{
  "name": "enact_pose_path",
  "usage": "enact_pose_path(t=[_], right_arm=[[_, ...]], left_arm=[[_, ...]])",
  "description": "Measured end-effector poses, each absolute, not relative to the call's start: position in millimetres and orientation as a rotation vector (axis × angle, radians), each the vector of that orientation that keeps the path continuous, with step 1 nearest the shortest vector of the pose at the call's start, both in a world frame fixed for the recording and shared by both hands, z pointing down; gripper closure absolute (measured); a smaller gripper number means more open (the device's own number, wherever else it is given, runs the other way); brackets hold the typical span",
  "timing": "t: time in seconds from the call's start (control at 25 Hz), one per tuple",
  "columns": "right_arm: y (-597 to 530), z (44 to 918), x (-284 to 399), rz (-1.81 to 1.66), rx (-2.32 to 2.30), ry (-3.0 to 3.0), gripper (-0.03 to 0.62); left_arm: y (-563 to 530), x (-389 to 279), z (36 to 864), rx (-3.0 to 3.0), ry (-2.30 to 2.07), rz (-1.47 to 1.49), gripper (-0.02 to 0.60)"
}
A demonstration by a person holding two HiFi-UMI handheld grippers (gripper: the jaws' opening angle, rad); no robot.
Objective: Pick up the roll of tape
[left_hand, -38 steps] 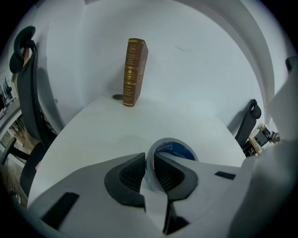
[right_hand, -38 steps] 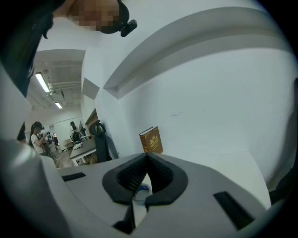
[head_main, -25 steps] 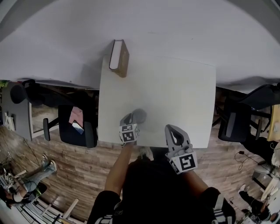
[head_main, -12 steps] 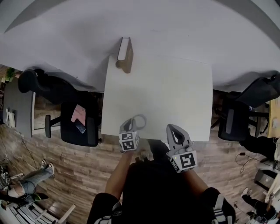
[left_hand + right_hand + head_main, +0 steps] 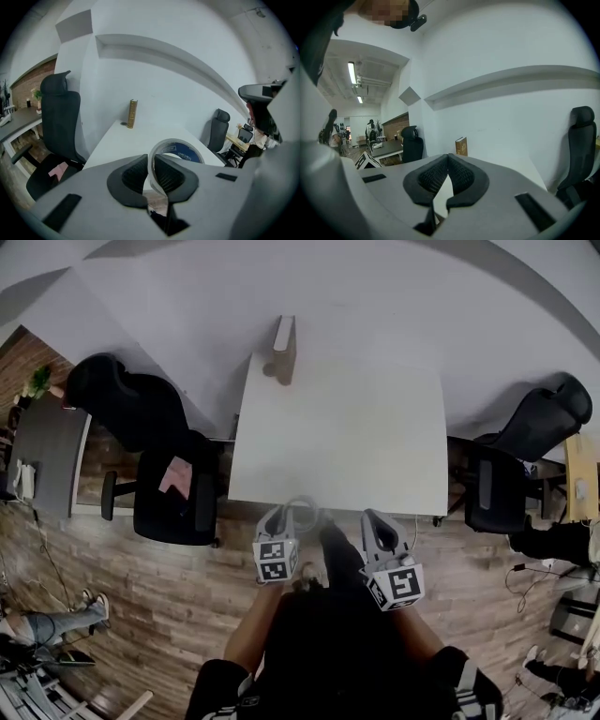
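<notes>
A roll of clear tape (image 5: 174, 151) with a blue inner core stands on edge between the jaws of my left gripper (image 5: 151, 169), which is shut on its rim. In the head view the tape roll (image 5: 302, 513) hangs just off the near edge of the white table (image 5: 347, 442), over the wooden floor, held by the left gripper (image 5: 281, 521). My right gripper (image 5: 377, 529) is beside it, also at the table's near edge. The right gripper (image 5: 447, 174) has its jaws pressed together with nothing between them.
A brown book (image 5: 283, 348) stands upright at the table's far left corner, against the white wall. Black office chairs stand left (image 5: 169, 493) and right (image 5: 497, 488) of the table. A grey desk (image 5: 42, 460) is further left.
Both grippers have drawn back toward me, from over the table's near part to just past its edge. The left one has carried the tape roll with it.
</notes>
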State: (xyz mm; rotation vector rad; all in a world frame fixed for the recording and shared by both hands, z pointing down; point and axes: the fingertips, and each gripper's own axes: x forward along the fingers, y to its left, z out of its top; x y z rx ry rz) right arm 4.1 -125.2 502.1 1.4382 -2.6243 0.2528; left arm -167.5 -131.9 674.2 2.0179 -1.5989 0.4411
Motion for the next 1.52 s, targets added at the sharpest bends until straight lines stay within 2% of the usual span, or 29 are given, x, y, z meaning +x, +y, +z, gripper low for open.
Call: enact_pose_path(t=[0.4,1.04,1.52], right_arm=[[-63.0,484.2,29.2,0.228,1.539,-2.581,0.58],[-32.3,480.6,96.9,0.231,1.57,-2.6,0.58],[-15.2,486.7,128.9,0.252,1.548,-2.618,0.58]], left_arm=[[-69.5,-162.7,631.6,2.104,-1.608,0.366,0.517],[-23.9,-84.8,551.0,2.217,-1.605,0.244,0.517],[-6.1,-43.4,541.8,2.253,-1.614,0.266,0.517]])
